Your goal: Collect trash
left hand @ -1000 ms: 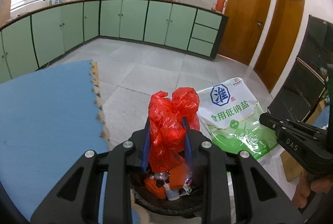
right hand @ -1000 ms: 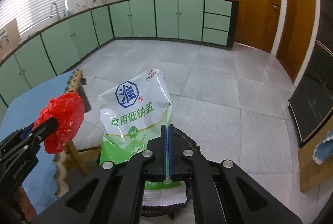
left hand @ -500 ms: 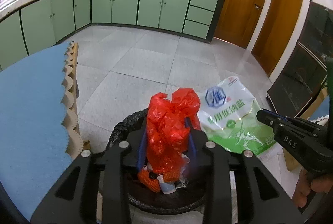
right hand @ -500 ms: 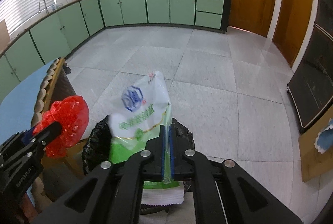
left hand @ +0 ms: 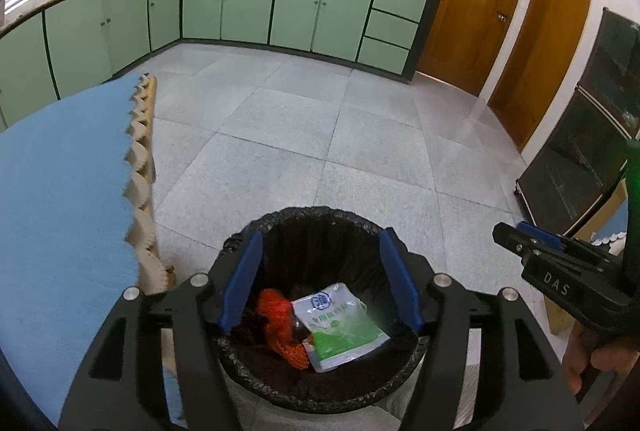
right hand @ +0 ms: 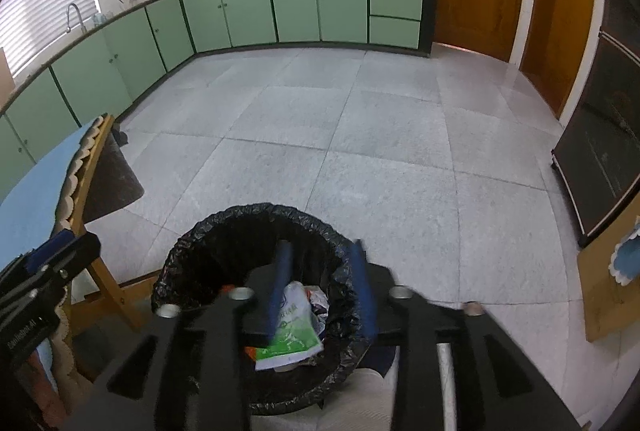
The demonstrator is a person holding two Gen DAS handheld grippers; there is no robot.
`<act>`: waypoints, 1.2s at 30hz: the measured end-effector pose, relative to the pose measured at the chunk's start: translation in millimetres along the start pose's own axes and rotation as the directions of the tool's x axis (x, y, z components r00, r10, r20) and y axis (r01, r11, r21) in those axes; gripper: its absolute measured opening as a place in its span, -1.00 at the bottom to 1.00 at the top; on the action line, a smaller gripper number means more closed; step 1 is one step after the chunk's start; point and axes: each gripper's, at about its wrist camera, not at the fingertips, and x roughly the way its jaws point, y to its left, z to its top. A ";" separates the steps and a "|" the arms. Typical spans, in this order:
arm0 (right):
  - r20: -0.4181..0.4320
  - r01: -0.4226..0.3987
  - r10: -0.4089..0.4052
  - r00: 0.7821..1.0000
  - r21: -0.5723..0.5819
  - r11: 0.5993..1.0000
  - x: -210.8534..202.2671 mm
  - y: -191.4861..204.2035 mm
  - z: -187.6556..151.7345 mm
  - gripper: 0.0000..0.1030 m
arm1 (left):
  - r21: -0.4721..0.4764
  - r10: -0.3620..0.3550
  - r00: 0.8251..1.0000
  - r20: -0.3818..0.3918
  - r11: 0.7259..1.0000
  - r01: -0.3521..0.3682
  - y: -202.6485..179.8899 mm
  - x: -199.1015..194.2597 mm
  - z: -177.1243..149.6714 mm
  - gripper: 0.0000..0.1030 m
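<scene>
- Left tool [left hand: 320,279]: your jaws are spread wide and hold nothing, directly above the bin [left hand: 320,387].
- Right tool [right hand: 322,289]: jaws spread, hold nothing, over the same bin [right hand: 192,251].
- Salt bag [left hand: 340,327] lies inside the bin, touching the red bag [left hand: 280,327].
- Table [left hand: 60,191] stands just left of the bin.

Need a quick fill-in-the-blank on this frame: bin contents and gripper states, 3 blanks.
1. The white-and-green salt bag lies inside the ____.
2. The jaws of the left hand-held gripper are ____.
3. The liner of the trash bin is ____ in colour.

Missing words: trash bin; open; black
</scene>
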 end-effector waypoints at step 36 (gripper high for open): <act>0.211 -0.150 0.183 0.960 -0.163 0.975 -202.4 77.4 -39.5 0.88 | -0.041 0.125 0.975 0.183 0.992 -0.120 30.9 -225.1 -43.7 0.68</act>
